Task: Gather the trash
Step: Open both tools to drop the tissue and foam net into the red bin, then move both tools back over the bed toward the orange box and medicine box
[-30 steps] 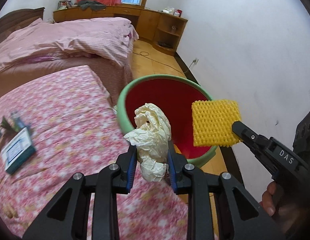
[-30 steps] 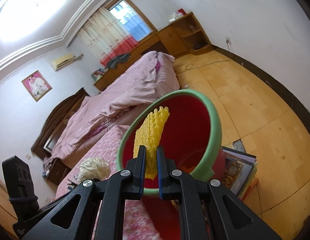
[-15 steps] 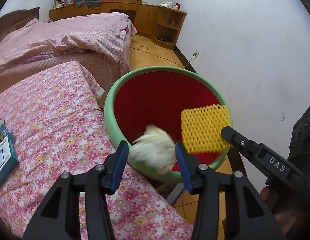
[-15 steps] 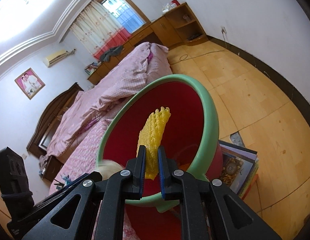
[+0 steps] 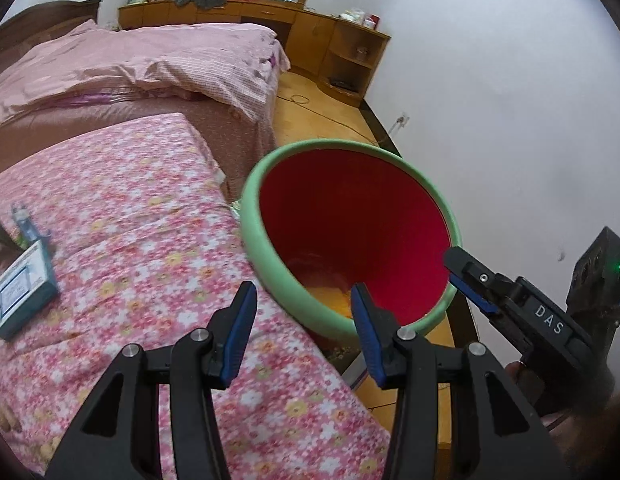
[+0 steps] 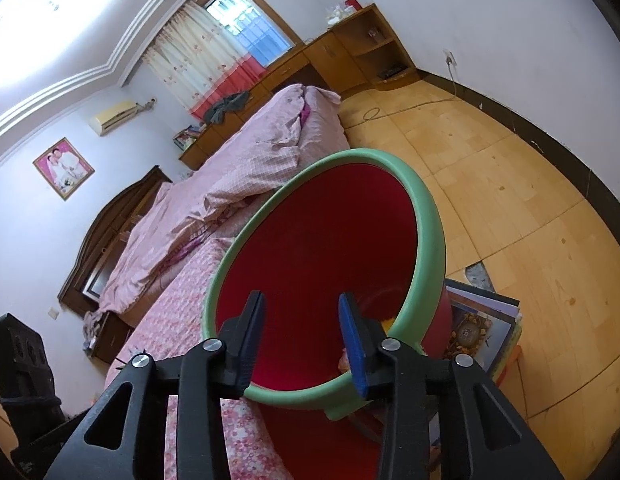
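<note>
Trash (image 5: 329, 294) lay as a yellowish heap at the bottom of the red bin (image 5: 349, 208), too blurred to give it a long axis or heading. The bin, with its green rim (image 5: 262, 272), stood just beside the right edge of the flowered bed cover (image 5: 130, 220), its mouth opening upward. The left tool (image 5: 304, 312) hung over the near rim, jaws apart with nothing between them. The right tool (image 6: 302, 320) hung at the bin's right side, its jaws having just been opening, also with nothing between them. A teal box (image 5: 22, 292) lay on the cover, far left.
</note>
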Motion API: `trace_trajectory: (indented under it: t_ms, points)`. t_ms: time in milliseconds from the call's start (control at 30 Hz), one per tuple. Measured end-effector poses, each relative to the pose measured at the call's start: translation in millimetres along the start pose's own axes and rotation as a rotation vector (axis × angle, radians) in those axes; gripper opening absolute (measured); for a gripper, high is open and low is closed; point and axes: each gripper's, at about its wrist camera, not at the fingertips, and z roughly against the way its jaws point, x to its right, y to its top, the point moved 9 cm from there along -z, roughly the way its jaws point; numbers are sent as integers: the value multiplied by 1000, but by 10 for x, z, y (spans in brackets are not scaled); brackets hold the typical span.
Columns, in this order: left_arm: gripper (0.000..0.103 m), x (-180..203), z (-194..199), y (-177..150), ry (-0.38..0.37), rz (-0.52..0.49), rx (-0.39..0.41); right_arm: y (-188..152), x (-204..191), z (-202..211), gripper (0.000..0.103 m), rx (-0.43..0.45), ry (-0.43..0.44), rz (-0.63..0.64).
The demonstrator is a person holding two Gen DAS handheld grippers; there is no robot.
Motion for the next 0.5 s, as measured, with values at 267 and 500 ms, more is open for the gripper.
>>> trace_trajectory:
  t_ms: [267, 500]
  points:
    - [49, -221, 296, -45, 39, 37, 38, -99, -149, 111, 40, -6, 26, 15]
    - [49, -423, 601, -88, 75, 76, 76, -199, -438, 187, 43, -18, 65, 61]
